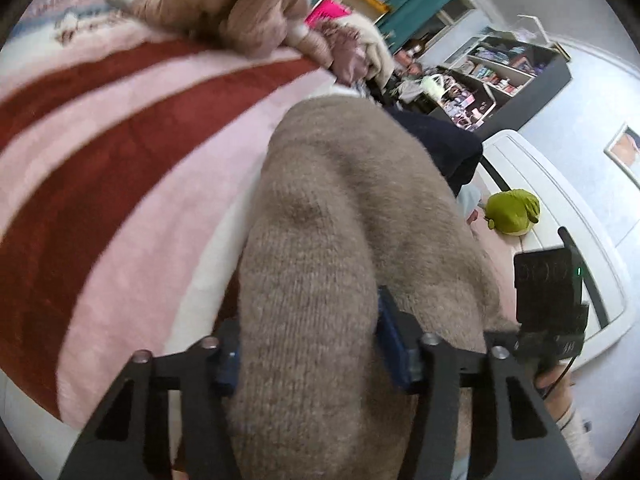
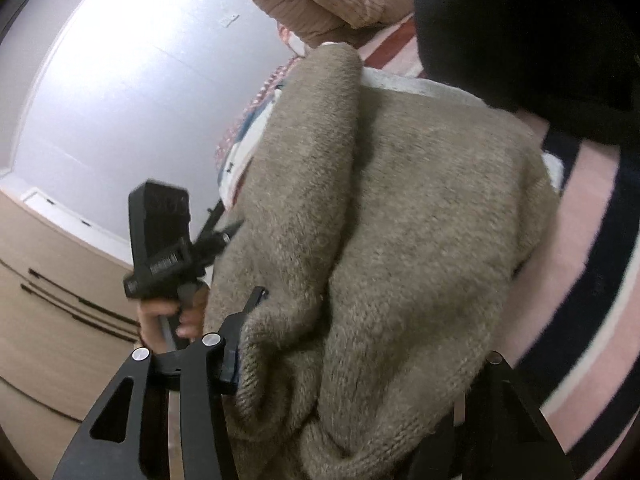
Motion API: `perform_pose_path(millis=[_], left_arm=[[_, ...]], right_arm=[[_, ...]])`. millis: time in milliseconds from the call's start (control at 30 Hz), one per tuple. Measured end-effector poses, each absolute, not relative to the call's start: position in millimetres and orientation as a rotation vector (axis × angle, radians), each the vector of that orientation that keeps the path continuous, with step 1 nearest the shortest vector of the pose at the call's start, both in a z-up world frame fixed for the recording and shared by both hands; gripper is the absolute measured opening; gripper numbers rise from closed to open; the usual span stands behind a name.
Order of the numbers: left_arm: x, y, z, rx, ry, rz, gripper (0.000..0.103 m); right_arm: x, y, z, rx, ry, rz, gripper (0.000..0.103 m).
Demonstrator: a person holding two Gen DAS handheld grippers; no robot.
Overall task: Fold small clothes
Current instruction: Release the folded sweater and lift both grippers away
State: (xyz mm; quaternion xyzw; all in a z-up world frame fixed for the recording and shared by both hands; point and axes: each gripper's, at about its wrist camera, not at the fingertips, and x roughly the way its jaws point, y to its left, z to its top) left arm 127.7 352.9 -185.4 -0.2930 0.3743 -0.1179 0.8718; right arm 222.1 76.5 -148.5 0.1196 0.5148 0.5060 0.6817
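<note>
A beige-brown knitted garment [image 1: 320, 240] is bunched and lifted over a pink and rust striped blanket [image 1: 120, 160]. My left gripper [image 1: 308, 344] is shut on a thick fold of it; the knit fills the space between the fingers. In the right wrist view the same garment [image 2: 400, 220] is draped over my right gripper [image 2: 352, 364], which is shut on its edge; the right finger is hidden under the cloth. The left gripper body [image 2: 168, 248] and its hand show at the left of the right wrist view. The right gripper body [image 1: 548, 300] shows in the left wrist view.
A pile of pinkish-brown clothes [image 1: 240, 4] lies at the far end of the blanket. A dark navy garment [image 1: 444, 144] and a green plush toy [image 1: 512, 212] lie to the right. Shelves [image 1: 500, 68] stand behind. A wooden drawer unit [image 2: 60, 300] is on the left.
</note>
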Motion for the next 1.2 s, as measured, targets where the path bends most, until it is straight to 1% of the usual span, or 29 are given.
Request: perform_pose_path(millis=[100, 200, 267, 367, 400, 467, 533, 567, 600, 700, 800, 900, 1067, 1133, 1200], left_arm=[[125.1, 360.4, -177.5, -0.608, 0.755, -0.231, 0.046], [124.6, 380.7, -154.4, -0.572, 0.701, -0.183, 0.043], [125.4, 390.8, -144.0, -0.550, 0.681, -0.154, 0.043], [132.7, 394.7, -150.0, -0.517, 0.769, -0.108, 0.046], [134.1, 395.1, -154.5, -0.511, 0.795, -0.092, 0.049], [128.9, 393.7, -156.8, -0.492, 0.803, -0.065, 0.053], [122.9, 390.9, -152.0, -0.469, 0.793, -0.036, 0.058], [118.3, 389.2, -147.5, -0.450, 0.792, -0.017, 0.059], [115.1, 387.3, -143.6, -0.430, 0.795, -0.004, 0.059], [106.4, 379.6, -131.4, -0.366, 0.793, 0.031, 0.061], [90.5, 367.7, -110.9, -0.319, 0.749, 0.052, 0.062], [77.6, 339.0, -86.6, -0.235, 0.697, 0.062, 0.069], [71.5, 264.8, -55.2, -0.120, 0.625, 0.006, 0.070], [69.6, 226.3, -44.0, -0.068, 0.583, -0.010, 0.075], [68.5, 192.4, -36.0, -0.024, 0.552, -0.020, 0.075]], right_arm=[[231.2, 96.4, -138.8, 0.240, 1.109, 1.154, 0.045], [238.5, 115.4, -125.3, 0.227, 1.082, 1.176, 0.041], [240.4, 130.1, -121.0, 0.205, 1.074, 1.182, 0.041], [241.6, 140.9, -127.2, 0.167, 1.101, 1.156, 0.042], [240.8, 141.0, -131.1, 0.162, 1.114, 1.156, 0.043], [235.1, 140.5, -137.0, 0.156, 1.118, 1.155, 0.044], [231.8, 133.3, -136.6, 0.133, 1.106, 1.142, 0.051], [229.6, 125.9, -134.2, 0.120, 1.094, 1.131, 0.057], [229.3, 115.9, -132.3, 0.113, 1.079, 1.123, 0.060], [227.1, 90.9, -121.1, 0.122, 1.034, 1.104, 0.066], [216.8, 58.9, -111.6, 0.105, 0.978, 1.065, 0.070], [199.8, 22.1, -108.6, 0.074, 0.920, 0.981, 0.074], [172.5, -39.4, -109.7, 0.032, 0.827, 0.851, 0.078], [159.2, -70.5, -107.8, 0.026, 0.786, 0.791, 0.079], [145.7, -98.7, -105.9, 0.011, 0.744, 0.733, 0.081]])
